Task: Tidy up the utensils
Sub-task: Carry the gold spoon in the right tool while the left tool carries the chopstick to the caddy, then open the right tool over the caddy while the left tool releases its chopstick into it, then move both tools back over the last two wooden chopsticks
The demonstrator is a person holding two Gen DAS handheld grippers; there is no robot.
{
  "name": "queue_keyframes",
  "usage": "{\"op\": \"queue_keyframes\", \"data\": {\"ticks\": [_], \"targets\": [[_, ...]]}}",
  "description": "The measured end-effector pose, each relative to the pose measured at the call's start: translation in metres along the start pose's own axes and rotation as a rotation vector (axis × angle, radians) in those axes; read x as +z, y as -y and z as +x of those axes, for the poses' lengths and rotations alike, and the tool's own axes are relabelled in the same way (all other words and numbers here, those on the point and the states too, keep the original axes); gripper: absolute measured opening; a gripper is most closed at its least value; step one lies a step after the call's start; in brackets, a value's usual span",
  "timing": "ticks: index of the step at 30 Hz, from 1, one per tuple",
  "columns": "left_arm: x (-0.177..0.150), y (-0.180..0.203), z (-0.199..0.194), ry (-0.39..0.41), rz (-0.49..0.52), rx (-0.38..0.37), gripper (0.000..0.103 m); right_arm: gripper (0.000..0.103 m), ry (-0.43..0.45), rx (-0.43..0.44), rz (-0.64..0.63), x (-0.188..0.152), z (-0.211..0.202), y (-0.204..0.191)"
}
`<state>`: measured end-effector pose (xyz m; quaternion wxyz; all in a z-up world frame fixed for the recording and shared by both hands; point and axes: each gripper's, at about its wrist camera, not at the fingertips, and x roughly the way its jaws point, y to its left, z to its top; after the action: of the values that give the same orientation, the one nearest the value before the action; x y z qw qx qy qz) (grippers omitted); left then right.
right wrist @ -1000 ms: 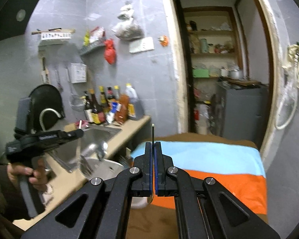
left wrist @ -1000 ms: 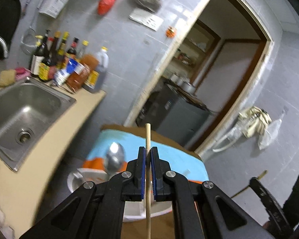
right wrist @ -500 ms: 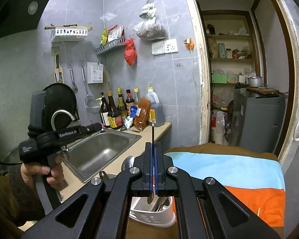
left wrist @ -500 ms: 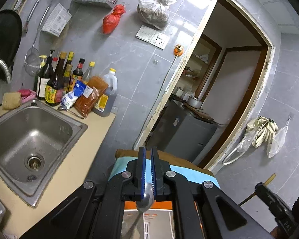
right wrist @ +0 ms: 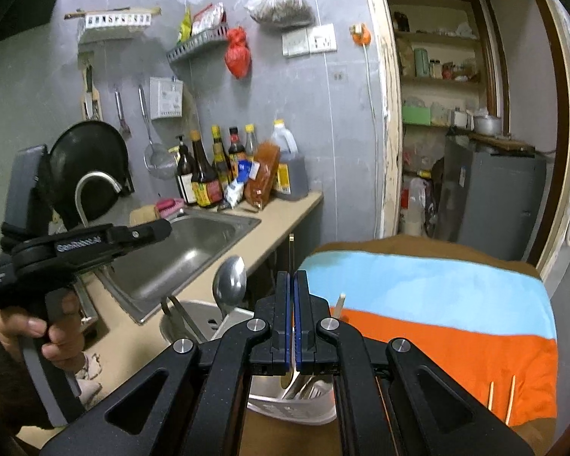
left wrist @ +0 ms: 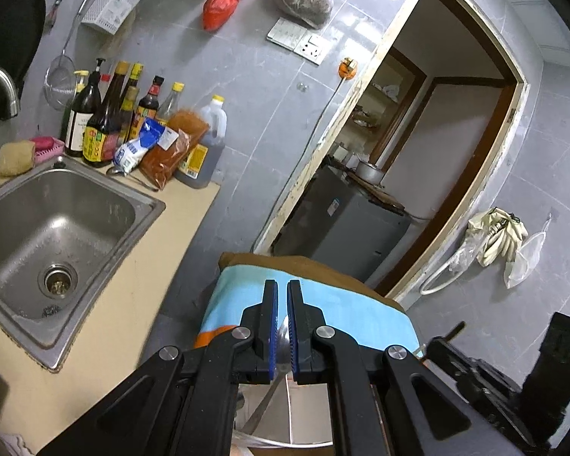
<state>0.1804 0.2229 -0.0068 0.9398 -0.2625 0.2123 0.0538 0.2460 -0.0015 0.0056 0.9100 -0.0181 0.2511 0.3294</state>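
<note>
My right gripper [right wrist: 292,277] is shut on a thin metal utensil [right wrist: 291,250]. Its handle sticks up past the pads and its lower end hangs inside a white utensil holder [right wrist: 296,410]. The holder has a big spoon [right wrist: 230,281], a pale chopstick [right wrist: 340,302] and other cutlery standing in it. Left of it, over the counter edge, a hand [right wrist: 53,338] holds my left gripper [right wrist: 163,230], whose jaws are shut with nothing seen in them. In the left wrist view the left gripper [left wrist: 282,288] hangs above the holder [left wrist: 311,414]. A spoon [left wrist: 283,342] shows behind its narrow slit.
The holder stands on a table with a blue and orange cloth [right wrist: 437,304], where two chopsticks [right wrist: 501,399] lie near the front right. To the left are a steel sink [right wrist: 193,250], a beige counter [left wrist: 106,326] and several sauce bottles [right wrist: 209,178]. A doorway [right wrist: 456,114] opens behind.
The right gripper has sunk with its utensil toward the holder, which now sits under its fingers. The chopstick seen in the left gripper's slit a second ago no longer shows.
</note>
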Motion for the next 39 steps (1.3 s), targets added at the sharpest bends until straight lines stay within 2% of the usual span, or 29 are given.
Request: {"op": "queue_keyframes", "data": {"ticks": [4, 9, 12, 14, 15, 18, 20, 21, 23, 24, 26, 28, 29, 34, 39], "targets": [[-0.004, 0.001, 0.0, -0.011, 0.021, 0.004, 0.005, 0.002, -0.032, 0.018, 0.016, -0.005, 0.007, 0.002], [-0.007, 0.008, -0.001, -0.018, 0.059, 0.013, 0.005, 0.009, 0.005, 0.019, 0.019, -0.003, -0.002, 0.004], [-0.008, 0.015, -0.002, -0.018, 0.082, 0.013, 0.006, 0.02, 0.04, 0.01, 0.02, 0.001, -0.014, 0.009], [-0.009, 0.023, -0.004, -0.018, 0.104, 0.008, 0.009, 0.037, 0.073, -0.003, 0.029, 0.004, -0.026, 0.013], [-0.009, 0.026, -0.004, -0.018, 0.116, 0.006, 0.011, 0.041, 0.094, -0.016, 0.035, 0.005, -0.033, 0.016], [-0.011, 0.045, -0.008, -0.01, 0.172, -0.011, 0.026, 0.051, 0.137, -0.063, 0.049, 0.009, -0.052, 0.028], [-0.013, 0.057, -0.01, 0.002, 0.192, -0.031, 0.049, 0.061, 0.164, -0.112, 0.057, 0.01, -0.068, 0.039], [-0.014, 0.064, -0.012, 0.01, 0.2, -0.043, 0.053, 0.064, 0.176, -0.129, 0.058, 0.011, -0.074, 0.043], [-0.017, 0.079, -0.013, 0.013, 0.221, -0.058, 0.06, 0.076, 0.204, -0.186, 0.062, 0.011, -0.092, 0.057], [-0.018, 0.087, -0.012, 0.013, 0.236, -0.063, 0.063, 0.078, 0.217, -0.214, 0.064, 0.011, -0.101, 0.064], [-0.023, 0.104, -0.013, 0.021, 0.271, -0.07, 0.076, 0.085, 0.238, -0.259, 0.068, 0.011, -0.116, 0.077], [-0.029, 0.123, -0.013, 0.028, 0.297, -0.08, 0.085, 0.094, 0.255, -0.308, 0.076, 0.01, -0.131, 0.092], [-0.032, 0.131, -0.012, 0.032, 0.305, -0.084, 0.089, 0.094, 0.265, -0.331, 0.082, 0.009, -0.139, 0.099], [-0.052, 0.172, -0.007, 0.043, 0.353, -0.109, 0.096, 0.096, 0.282, -0.414, 0.098, 0.004, -0.17, 0.133], [-0.075, 0.21, 0.0, 0.045, 0.401, -0.131, 0.097, 0.098, 0.304, -0.461, 0.097, -0.007, -0.197, 0.164]]}}
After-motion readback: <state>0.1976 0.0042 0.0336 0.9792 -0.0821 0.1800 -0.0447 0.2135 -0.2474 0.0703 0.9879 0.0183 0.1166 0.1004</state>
